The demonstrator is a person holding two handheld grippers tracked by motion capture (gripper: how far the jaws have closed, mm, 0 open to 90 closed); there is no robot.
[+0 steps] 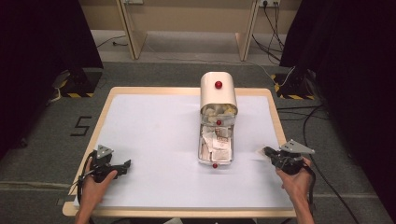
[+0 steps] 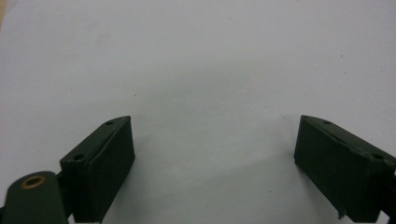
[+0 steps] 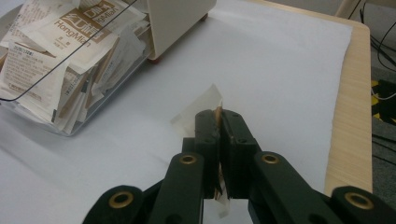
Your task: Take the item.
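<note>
A cream box (image 1: 218,92) with red knobs stands at the table's back middle. Its clear drawer (image 1: 215,148) is pulled out toward me and holds several paper sachets (image 3: 60,42). My right gripper (image 1: 266,152) is at the table's right, shut on one thin sachet (image 3: 201,109) that sticks out past the jaw tips, just above the white sheet. My left gripper (image 1: 125,165) rests low at the table's front left, open, with bare white sheet between its fingers (image 2: 100,163).
A white sheet (image 1: 154,140) covers the wooden table, whose bare edge (image 3: 350,121) runs close to my right gripper. Black curtains, cables and wooden frame legs stand on the floor beyond the table.
</note>
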